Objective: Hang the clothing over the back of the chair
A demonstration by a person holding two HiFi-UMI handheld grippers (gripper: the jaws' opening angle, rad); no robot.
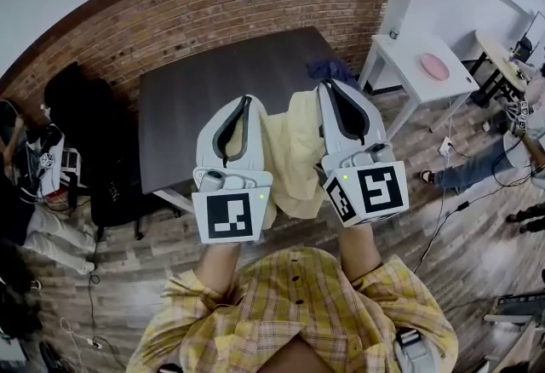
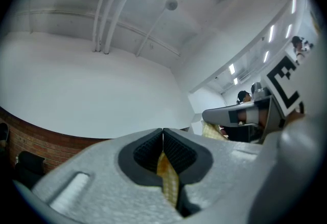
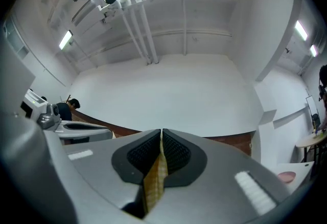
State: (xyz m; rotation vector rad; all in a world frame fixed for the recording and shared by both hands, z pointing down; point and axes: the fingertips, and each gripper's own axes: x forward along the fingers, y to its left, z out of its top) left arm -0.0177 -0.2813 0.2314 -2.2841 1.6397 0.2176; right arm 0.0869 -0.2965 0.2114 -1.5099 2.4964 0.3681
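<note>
**Clothing (image 1: 294, 150) pinched in both claws, raised over the counter (image 1: 213, 82)**

My left claw (image 1: 246, 100) is clamped on a fold of the yellow clothing, with the cloth caught between its ribbed pads (image 2: 176, 150). My right claw (image 1: 329, 84) grips another fold the same way. The clothing hangs between the two claws, above the near edge of the dark counter. The black chair (image 1: 89, 133) stands at the counter's left side, well apart from the clothing.

Yellow plaid shirt (image 1: 294, 312), grey left claw (image 1: 246, 100), grey right claw (image 1: 329, 87), square-marked cubes (image 1: 232, 216) (image 1: 375, 189)
</note>
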